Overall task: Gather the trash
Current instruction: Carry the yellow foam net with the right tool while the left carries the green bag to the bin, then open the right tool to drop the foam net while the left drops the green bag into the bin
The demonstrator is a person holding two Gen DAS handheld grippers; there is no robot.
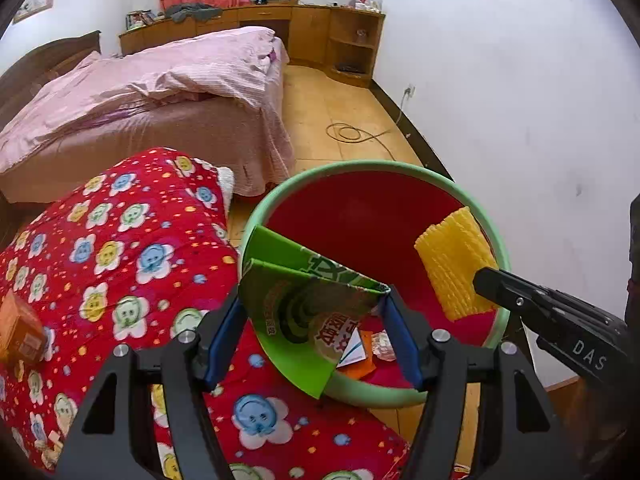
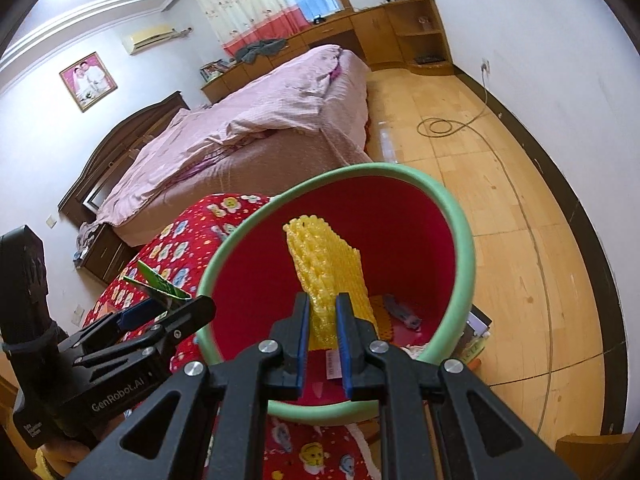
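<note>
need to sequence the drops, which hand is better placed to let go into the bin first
Right, probably: its foam net hangs inside the bin rim, while the left gripper's green box straddles the near rim.

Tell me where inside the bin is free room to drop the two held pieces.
Free: the upper red inside of the green-rimmed red bin, between its far rim and the yellow foam net. Crowded: its bottom, with small wrappers, and the near-left rim, where the green flattened carton hangs.

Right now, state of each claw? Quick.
Left claw: closed on the green carton, over the bin's rim.
Right claw: closed on the yellow foam net, above the bin's opening.
</note>
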